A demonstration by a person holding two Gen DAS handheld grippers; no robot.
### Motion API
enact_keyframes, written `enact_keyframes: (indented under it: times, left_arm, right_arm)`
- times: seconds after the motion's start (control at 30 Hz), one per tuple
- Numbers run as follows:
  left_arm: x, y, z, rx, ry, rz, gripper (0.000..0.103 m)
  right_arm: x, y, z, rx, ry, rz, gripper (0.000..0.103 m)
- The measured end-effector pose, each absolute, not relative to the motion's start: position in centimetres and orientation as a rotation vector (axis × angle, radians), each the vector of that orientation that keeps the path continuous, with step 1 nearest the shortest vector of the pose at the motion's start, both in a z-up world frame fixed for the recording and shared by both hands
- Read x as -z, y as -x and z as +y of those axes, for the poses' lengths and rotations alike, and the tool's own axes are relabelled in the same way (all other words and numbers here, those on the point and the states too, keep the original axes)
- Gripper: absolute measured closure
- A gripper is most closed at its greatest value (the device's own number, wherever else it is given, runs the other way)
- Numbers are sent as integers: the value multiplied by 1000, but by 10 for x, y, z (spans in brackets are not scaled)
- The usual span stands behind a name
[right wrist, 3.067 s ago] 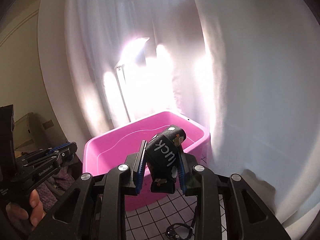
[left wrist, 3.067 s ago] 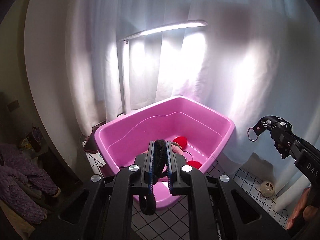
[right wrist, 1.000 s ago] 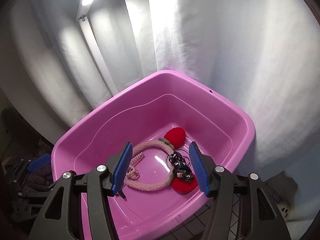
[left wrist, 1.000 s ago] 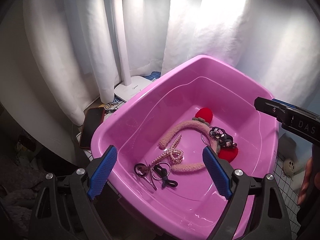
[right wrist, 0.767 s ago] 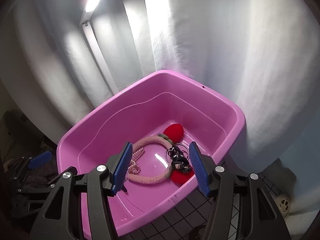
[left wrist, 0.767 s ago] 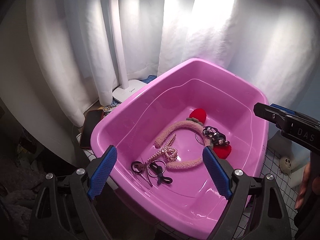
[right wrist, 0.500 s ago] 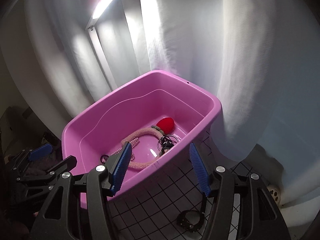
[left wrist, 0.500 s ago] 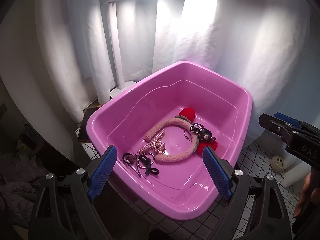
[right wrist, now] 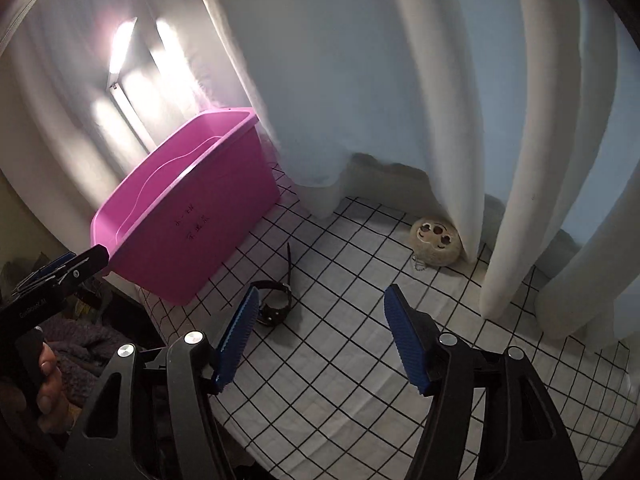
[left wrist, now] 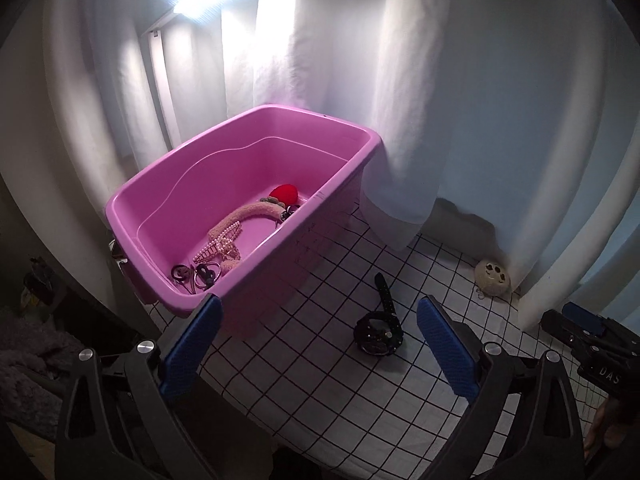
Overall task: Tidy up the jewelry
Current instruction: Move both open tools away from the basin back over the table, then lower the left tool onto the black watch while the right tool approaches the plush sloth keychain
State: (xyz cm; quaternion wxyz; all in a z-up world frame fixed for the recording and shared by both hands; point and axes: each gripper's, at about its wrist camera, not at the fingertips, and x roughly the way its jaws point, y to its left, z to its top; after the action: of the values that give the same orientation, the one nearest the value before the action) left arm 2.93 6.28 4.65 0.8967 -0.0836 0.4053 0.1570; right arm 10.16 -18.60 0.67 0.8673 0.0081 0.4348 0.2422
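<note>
Both tongs released, holding nothing: left tongs [left wrist: 318, 344], right tongs [right wrist: 322, 334]. Black strap [left wrist: 380, 320], prob. a watch, lies on the grid-cloth table [left wrist: 320, 380] just right of the pink tub [left wrist: 192, 184]. In the tub: headband [left wrist: 248, 216], pearl strand [left wrist: 220, 244], dark rings [left wrist: 196, 274]. Cream round thing [left wrist: 493, 277] well right of tub, by curtain [left wrist: 400, 100]. Nothing btwn tongs and strap.
</note>
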Motion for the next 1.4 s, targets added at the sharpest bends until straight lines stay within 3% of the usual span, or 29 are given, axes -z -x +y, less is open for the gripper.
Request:
enact_keyframes:
  times: [0.43, 1.0, 1.4]
  left_arm:
    - [19, -12, 5, -363, 172, 960, 7]
    - [112, -89, 35, -270, 179, 1013, 7]
    - [146, -114, 56, -439, 313, 988, 6]
  right_arm:
    - [71, -90, -250, -465, -54, 974, 40]
    - [114, -172, -201, -313, -23, 892, 38]
    - [142, -207, -197, -248, -43, 853, 38]
